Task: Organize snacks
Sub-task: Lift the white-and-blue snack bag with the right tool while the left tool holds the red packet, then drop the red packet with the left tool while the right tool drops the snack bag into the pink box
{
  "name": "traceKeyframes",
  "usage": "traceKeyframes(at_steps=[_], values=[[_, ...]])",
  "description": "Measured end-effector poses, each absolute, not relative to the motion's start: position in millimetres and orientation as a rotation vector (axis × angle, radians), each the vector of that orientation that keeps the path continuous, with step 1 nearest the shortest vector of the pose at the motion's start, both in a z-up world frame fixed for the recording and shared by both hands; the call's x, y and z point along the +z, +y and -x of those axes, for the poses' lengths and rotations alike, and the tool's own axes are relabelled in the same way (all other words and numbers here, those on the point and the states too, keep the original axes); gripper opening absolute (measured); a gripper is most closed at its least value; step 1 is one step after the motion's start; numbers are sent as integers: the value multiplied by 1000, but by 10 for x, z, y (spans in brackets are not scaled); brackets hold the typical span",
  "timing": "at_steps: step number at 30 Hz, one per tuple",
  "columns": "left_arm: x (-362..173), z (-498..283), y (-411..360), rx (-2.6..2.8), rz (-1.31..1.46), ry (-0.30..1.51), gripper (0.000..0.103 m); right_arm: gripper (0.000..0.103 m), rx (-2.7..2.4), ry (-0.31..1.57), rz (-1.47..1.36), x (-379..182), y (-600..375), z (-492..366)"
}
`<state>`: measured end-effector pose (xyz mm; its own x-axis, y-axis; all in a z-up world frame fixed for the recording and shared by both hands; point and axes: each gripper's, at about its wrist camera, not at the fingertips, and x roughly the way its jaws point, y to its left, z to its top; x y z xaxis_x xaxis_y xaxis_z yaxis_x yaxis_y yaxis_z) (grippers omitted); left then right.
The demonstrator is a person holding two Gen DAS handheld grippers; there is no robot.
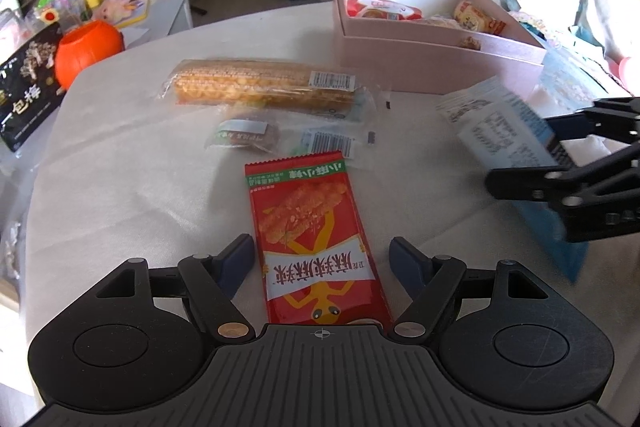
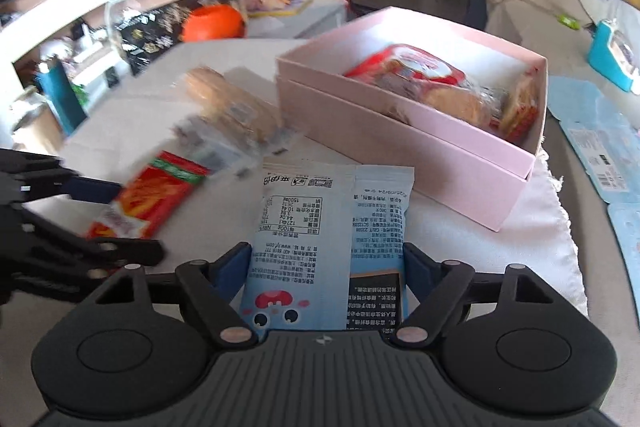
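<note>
So the right tool (image 2: pixel 326 259) is pinching a light blue snack packet (image 2: pixel 324 227) between its two pads, packet held up off the table (image 1: pixel 120 187) with the printed back side facing the camera. From the left wrist view you can see that same packet sticking out of the right tool over on the right side, a bit blurry.

The left tool (image 1: pixel 322 257) is spread wide, with a red snack packet (image 1: pixel 316 239) lying flat on the table between its fingers, neither pad touching it as far as I can see.

Further back on the table there's a long corn-looking snack in clear wrap (image 1: pixel 264 87), and just in front of it a small brown cake in clear wrap (image 1: pixel 244 137) plus another little clear wrapper with a barcode (image 1: pixel 328 143).

The pink box (image 2: pixel 400 143) sits toward the far right of the table, with a red-and-white packet (image 2: pixel 416 67) and a couple of other snacks already in it.
</note>
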<state>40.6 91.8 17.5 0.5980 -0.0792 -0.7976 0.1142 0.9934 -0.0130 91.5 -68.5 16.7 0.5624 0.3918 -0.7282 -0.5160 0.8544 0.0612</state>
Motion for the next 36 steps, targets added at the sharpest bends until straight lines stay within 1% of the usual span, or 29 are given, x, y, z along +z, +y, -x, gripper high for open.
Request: traceKeyframes(at_steps=[1,2,3,4,8,11,13,19,21,23,24,25,28,33,36], values=[[177,-400,916,-109,-41,921,78,80,535,805,167,195,-700,-886],[182,-394,914,-106,-41,919,73,80,531,796,171,222,-723,-857],[192,-381,919,-99,-40,914,67,80,525,790,173,245,-751,-834],[208,-362,933,-94,-33,906,58,80,518,784,174,267,-783,-824],[259,-318,947,-132,23,905,53,80,477,753,170,353,-939,-769],[334,-315,889,-146,23,898,52,80,451,729,154,412,-1061,-746],[481,-320,871,-169,44,864,52,80,443,712,137,460,-1126,-734],[1332,-631,888,-199,111,624,52,80,445,646,110,601,-1243,-668],[1587,-860,858,-229,164,528,54,80,454,640,94,602,-1247,-677],[1725,-1168,821,-312,240,468,61,80,460,645,80,585,-1229,-709],[1737,-1361,791,-352,268,477,61,80,460,649,78,575,-1216,-729],[1716,-1518,767,-377,285,495,57,80,459,650,79,568,-1207,-742],[1534,-1797,727,-365,273,530,56,80,444,638,101,563,-1194,-743],[1109,-1668,994,-261,340,598,56,80,419,622,85,623,-1338,-778],[903,-1524,1237,-159,380,634,56,80,423,546,104,864,-1331,-930]])
